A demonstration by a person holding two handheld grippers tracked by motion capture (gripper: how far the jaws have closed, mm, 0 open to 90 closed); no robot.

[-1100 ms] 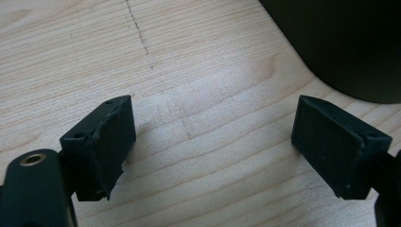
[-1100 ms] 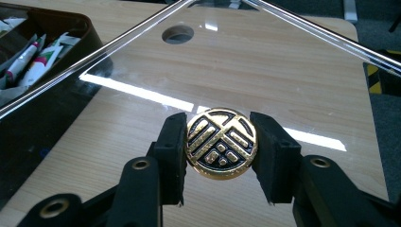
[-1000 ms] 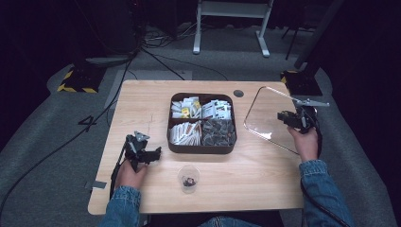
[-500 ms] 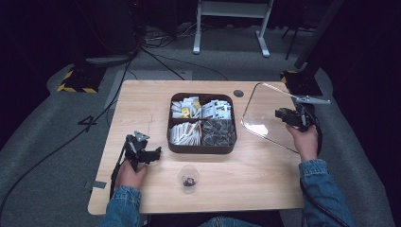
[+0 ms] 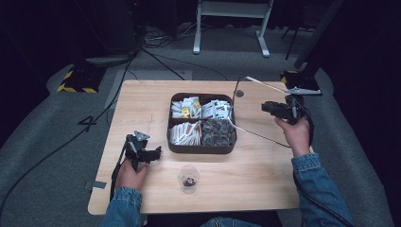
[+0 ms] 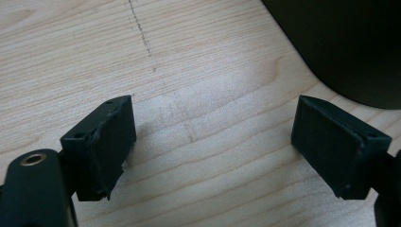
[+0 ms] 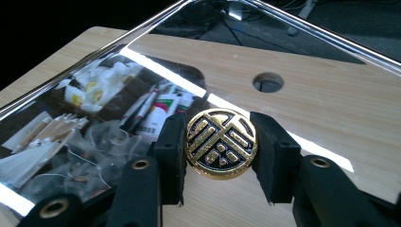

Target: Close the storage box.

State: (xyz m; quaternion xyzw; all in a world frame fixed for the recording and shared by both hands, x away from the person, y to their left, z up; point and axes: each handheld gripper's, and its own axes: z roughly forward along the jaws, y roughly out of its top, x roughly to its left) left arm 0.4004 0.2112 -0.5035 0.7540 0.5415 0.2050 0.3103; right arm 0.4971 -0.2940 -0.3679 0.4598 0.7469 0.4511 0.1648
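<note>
Over box, R tongs [image 7: 221, 144] grip lid knob [image 7: 221, 143].

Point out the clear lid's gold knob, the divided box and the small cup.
gold knob [image 7: 221, 144], right gripper view, middle of its round face.
divided box [image 5: 202, 149], high view, near dark wall.
small cup [image 5: 188, 170], high view, far rim.

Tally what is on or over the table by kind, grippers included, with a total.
Grippers: 2, the left gripper open over bare wood, the right gripper clamping the lid's gold knob
Clear lids: 1, the clear lid held tilted up
Four-compartment boxes: 1, the brown box
Small clear cups: 1, the cup
Total: 5
</note>
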